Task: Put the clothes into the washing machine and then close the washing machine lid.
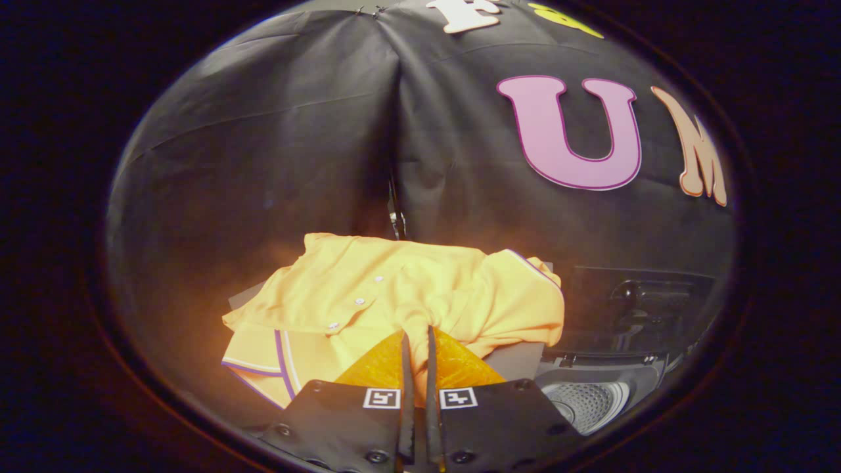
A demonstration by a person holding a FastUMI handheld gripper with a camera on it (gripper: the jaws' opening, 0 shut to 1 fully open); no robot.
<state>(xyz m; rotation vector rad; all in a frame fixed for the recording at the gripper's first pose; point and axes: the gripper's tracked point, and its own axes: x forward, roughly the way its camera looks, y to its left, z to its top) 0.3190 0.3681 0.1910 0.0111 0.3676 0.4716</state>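
A yellow polo shirt [394, 292] with white buttons and a purple-trimmed collar lies spread on a grey surface just ahead of the fingers. My gripper [415, 341] has its two fingers nearly together, pinching a fold of the shirt's fabric between them. To the right, lower down, the washing machine [591, 394] stands with its lid [637, 309] raised, and the perforated drum [588, 401] shows inside.
The grey surface [519, 360] under the shirt ends right next to the washing machine's opening. The dark cloth wall of the booth rises close behind the shirt and the machine.
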